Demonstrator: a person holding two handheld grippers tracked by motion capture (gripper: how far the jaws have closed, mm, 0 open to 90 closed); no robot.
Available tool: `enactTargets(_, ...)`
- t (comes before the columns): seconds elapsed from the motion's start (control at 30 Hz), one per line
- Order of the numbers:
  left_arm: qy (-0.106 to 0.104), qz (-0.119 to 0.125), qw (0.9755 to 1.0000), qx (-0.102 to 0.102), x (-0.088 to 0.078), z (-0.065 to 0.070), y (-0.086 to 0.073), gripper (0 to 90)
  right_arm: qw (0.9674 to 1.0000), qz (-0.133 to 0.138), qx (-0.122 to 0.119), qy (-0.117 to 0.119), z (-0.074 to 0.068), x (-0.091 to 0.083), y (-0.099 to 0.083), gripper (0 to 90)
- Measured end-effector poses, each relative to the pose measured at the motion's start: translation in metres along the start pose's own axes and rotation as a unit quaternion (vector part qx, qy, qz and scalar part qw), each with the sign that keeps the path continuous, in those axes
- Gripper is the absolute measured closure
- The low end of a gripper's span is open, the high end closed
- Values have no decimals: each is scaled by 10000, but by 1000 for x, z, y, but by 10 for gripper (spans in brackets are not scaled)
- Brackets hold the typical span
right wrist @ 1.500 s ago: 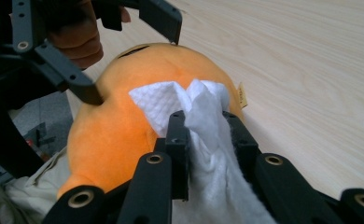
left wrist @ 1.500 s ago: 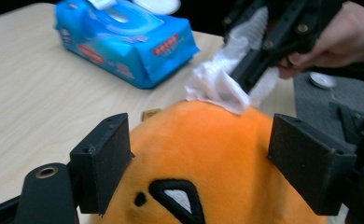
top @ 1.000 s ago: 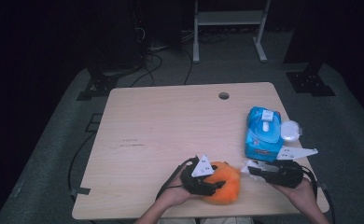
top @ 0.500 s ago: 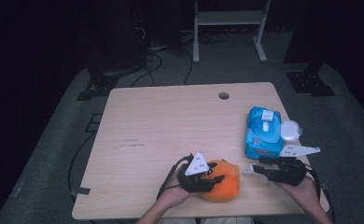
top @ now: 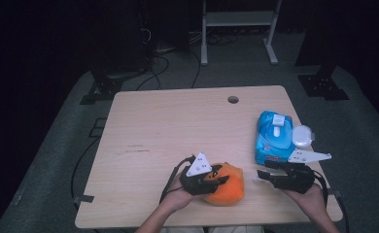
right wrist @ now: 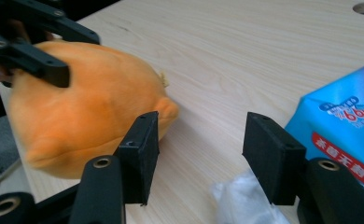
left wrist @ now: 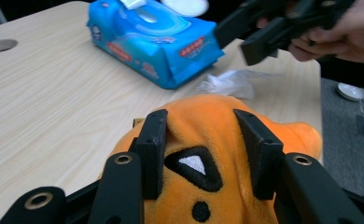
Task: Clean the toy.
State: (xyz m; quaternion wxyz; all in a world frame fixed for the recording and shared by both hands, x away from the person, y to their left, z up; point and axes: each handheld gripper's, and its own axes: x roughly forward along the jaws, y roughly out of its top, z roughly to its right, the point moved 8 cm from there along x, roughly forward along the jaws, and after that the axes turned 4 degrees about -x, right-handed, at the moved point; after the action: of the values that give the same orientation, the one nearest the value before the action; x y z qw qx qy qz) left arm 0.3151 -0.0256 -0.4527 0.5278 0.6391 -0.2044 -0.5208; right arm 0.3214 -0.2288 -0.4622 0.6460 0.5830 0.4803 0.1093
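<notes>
Orange plush toy [top: 225,184]: lower centre of the high view, near the table's [top: 178,126] front edge. Left gripper [top: 215,180]: jaws pinching the toy's head, one each side of a black-and-white patch (seen close in the left gripper view). Right gripper [top: 261,175]: lower right of the high view, just beside the toy, jaws spread and just been opening, only bare table between them. Crumpled white wipe [right wrist: 245,203]: bottom of the right gripper view, by one jaw. Blue wipes pack [top: 273,137]: right of frame. White lid [top: 302,136]: touching the pack's right side.
</notes>
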Motion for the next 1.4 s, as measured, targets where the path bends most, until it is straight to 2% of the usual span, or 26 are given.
enactTargets(0.2, 230, 129, 9995, -195, -3, -22, 6, 579, 9999, 87, 106, 66, 0, 0, 2, 441)
enactTargets(0.37, 514, 333, 9978, -271, -12, -46, 25, 577, 9997, 125, 190, 83, 3, 1, 2, 433)
enactTargets(0.57, 831, 388, 9956, -201, -24, -73, 39, 575, 9996, 97, 205, 141, 5, 4, 1, 422)
enactTargets(0.67, 876, 429, 9948, -288, -24, -84, 41, 574, 9995, 98, 248, 175, 6, 7, 0, 414)
enactTargets(0.8, 963, 366, 9944, -247, -17, -92, 39, 573, 9993, 77, 271, 256, 6, 10, 0, 402)
enactTargets(0.97, 1135, 283, 9927, -281, -6, -106, 30, 570, 9993, 16, 246, 288, 5, 14, -2, 382)
enactTargets(1.1, 1155, 233, 9923, -378, 1, -113, 23, 564, 9991, -41, 297, 292, 6, 18, -4, 355)
enactTargets(1.27, 985, 27, 9945, -359, 8, -111, 11, 543, 9986, -51, 392, 364, 10, 19, -7, 344)
enactTargets(1.4, 946, 74, 9944, -458, 5, -111, 9, 512, 9981, -39, 474, 391, 12, 20, -7, 339)
